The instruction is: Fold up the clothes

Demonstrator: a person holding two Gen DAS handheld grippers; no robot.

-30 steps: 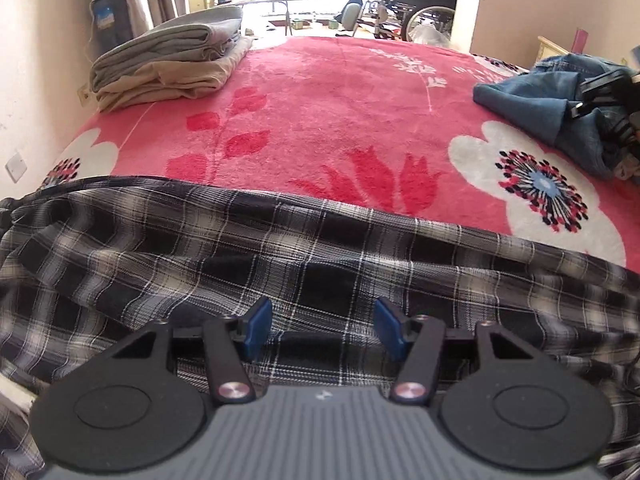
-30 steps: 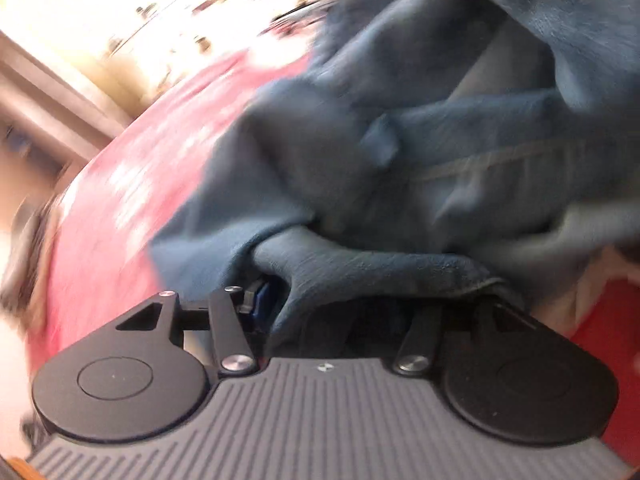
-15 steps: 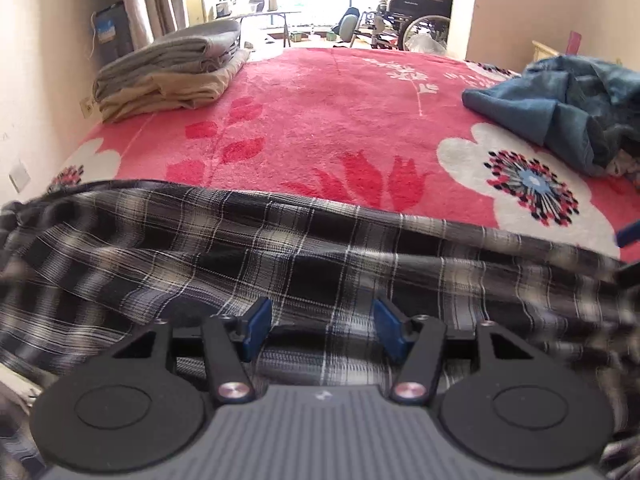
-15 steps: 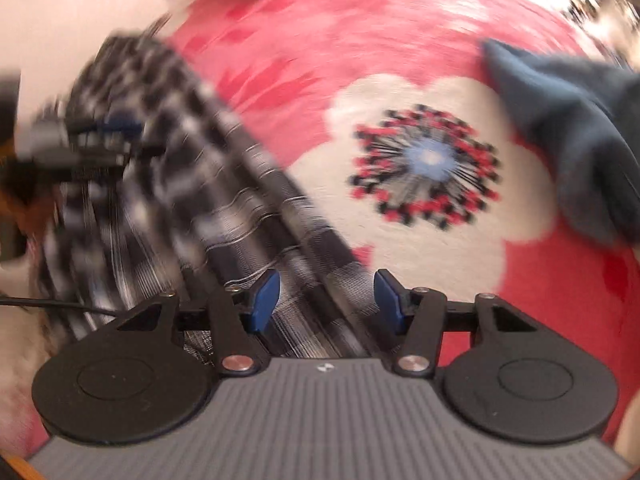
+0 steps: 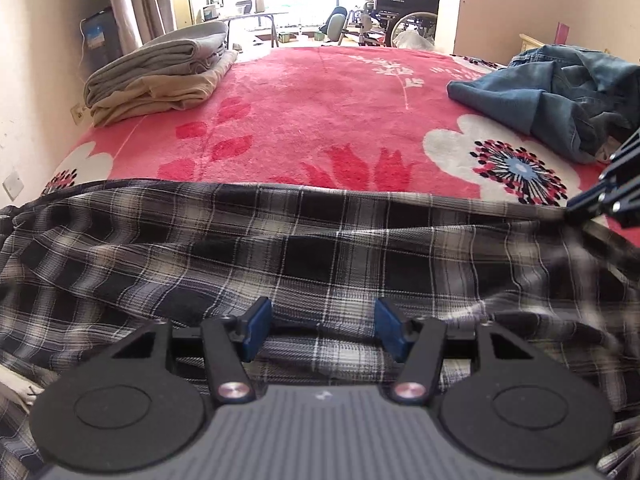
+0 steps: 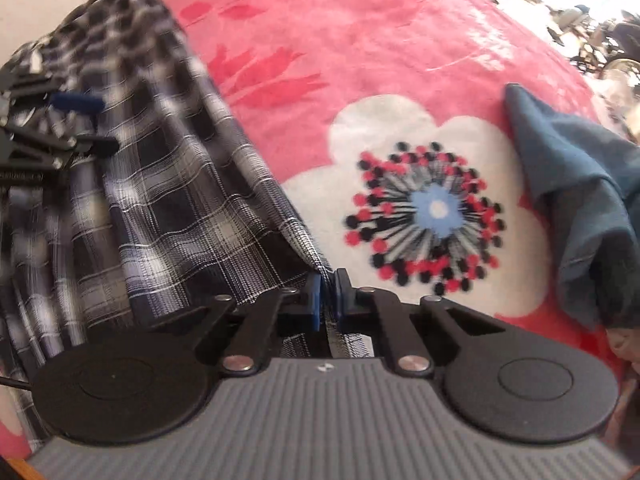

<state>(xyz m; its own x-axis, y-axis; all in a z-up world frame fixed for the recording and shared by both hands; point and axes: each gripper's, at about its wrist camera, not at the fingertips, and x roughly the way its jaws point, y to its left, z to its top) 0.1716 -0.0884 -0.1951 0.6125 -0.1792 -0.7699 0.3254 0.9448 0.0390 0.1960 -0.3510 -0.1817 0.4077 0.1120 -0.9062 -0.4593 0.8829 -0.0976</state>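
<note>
Left wrist view: plaid shirt (image 5: 312, 248) spread across near edge of red floral blanket (image 5: 304, 120), laid flat for folding; left gripper (image 5: 322, 330) hovers over it, jaws about half open, cloth under them but not pinched, unchanged from a second ago; right gripper (image 5: 600, 200) now enters at the shirt's right edge, absent earlier. Right wrist view: right gripper (image 6: 328, 294) jaws have just been closing, now clamped on the shirt's (image 6: 192, 208) edge, likely to lift a fold; a second ago it was at the jeans (image 6: 580, 200), which now lie apart.
</note>
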